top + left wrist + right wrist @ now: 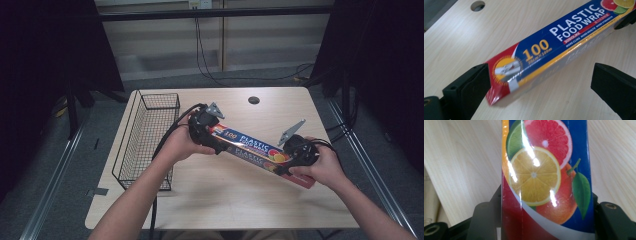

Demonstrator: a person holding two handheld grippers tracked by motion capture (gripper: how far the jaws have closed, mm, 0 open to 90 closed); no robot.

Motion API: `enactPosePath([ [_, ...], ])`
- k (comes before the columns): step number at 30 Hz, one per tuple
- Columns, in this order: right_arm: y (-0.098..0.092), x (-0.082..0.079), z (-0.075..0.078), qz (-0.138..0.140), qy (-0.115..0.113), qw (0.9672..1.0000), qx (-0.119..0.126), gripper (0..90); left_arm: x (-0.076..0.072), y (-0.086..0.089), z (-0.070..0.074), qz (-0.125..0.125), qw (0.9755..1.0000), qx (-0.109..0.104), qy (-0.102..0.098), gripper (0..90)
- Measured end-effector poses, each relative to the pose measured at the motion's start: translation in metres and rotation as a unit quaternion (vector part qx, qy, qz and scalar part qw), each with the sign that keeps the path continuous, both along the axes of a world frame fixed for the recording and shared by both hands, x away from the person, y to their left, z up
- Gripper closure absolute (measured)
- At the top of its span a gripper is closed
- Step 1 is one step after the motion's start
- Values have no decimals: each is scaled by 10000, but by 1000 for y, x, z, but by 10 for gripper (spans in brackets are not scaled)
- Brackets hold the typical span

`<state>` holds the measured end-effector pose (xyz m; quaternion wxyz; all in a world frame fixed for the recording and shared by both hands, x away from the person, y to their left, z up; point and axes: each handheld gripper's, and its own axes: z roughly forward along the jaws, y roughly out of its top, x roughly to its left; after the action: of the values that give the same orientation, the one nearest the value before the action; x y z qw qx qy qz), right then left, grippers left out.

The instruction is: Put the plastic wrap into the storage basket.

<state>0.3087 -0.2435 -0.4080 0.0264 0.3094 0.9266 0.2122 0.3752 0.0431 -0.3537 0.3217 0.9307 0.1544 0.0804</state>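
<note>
Right gripper point(296, 159), lower right of centre in the high view: jaws closed on the near end of the plastic food wrap box point(252, 148). In the right gripper view the box point(546, 180) stands between both jaws, citrus print facing the camera, with each jaw pressed against a side.

Left gripper point(206, 131), centre of the high view, at the box's far end. In the left gripper view the jaws are apart: the left-hand jaw touches the red corner of the box point(554, 47), the right-hand jaw stands clear of it.

The box runs diagonally from centre toward the lower right, over the light wooden table point(225, 200); whether it rests on the wood, cannot tell.

Farther left: a black wire basket point(145, 142) along the table's left edge. Upper centre: a round hole point(253, 100) in the tabletop.
</note>
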Motion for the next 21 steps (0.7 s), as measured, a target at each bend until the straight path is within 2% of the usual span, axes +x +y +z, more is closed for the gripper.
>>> enactPosePath([
  [1,1,0,0,31,-6,10000,28,425,-1,-2,-1,-44,10000,-18,-13,23],
  [5,7,-1,2,163,-45,9998,49,424,-1,-9,-3,-186,9997,128,14,22],
  [6,8,-2,3,190,-49,9998,39,424,-1,-10,-3,-171,9998,93,17,21],
  [10,12,-3,4,252,-62,9997,42,423,0,-13,-3,-150,9996,256,31,22],
  [12,12,-2,5,291,-93,9995,44,423,-1,-14,-4,-194,9996,214,38,22],
  [21,17,-4,8,387,-78,9992,-4,422,-1,-19,-5,-326,9988,360,79,24],
])
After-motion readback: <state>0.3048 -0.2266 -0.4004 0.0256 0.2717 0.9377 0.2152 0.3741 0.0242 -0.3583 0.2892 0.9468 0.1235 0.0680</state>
